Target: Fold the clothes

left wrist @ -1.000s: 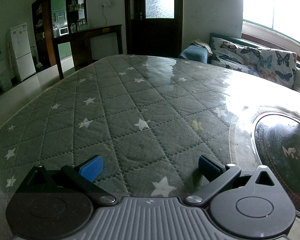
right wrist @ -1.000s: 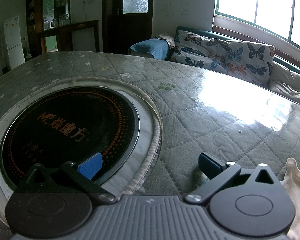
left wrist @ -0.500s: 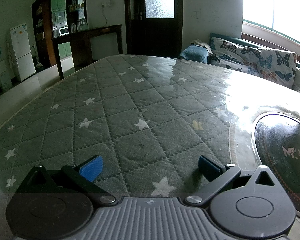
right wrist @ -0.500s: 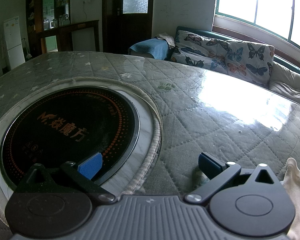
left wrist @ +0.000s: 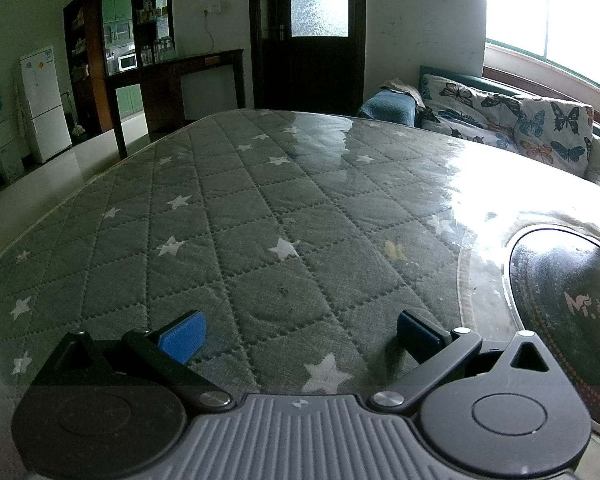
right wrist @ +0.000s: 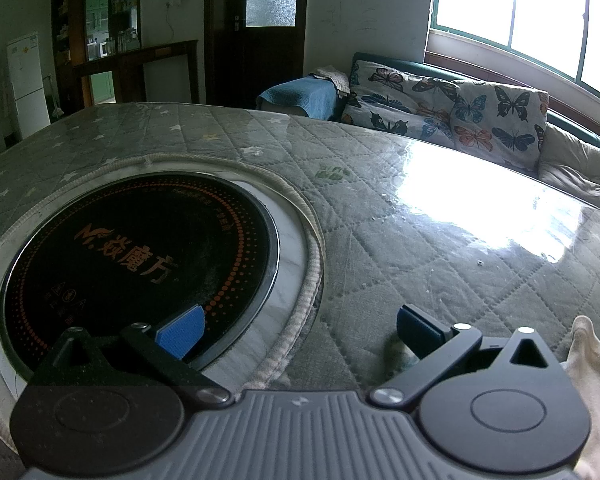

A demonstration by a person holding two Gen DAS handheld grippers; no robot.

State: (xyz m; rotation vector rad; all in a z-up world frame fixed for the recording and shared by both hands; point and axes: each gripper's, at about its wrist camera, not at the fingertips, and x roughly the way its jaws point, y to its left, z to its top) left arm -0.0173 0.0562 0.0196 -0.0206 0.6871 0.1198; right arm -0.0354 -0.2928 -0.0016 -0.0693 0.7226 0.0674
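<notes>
A cream-coloured garment (right wrist: 594,376) lies at the right edge of the right wrist view, just right of my right gripper; only a corner of it shows. My right gripper (right wrist: 298,330) is open and empty, low over the quilted grey star-patterned table cover (right wrist: 440,248), with its left finger over the black round cooktop (right wrist: 140,248). My left gripper (left wrist: 298,334) is open and empty, low over the same cover (left wrist: 260,220), left of the cooktop (left wrist: 568,300). No clothing shows in the left wrist view.
The round cooktop is set into the table with a raised fabric rim (right wrist: 312,256). A butterfly-print sofa (right wrist: 460,116) stands beyond the far table edge under the windows. A dark door (left wrist: 308,32), a sideboard (left wrist: 180,80) and a white fridge (left wrist: 44,100) stand further back.
</notes>
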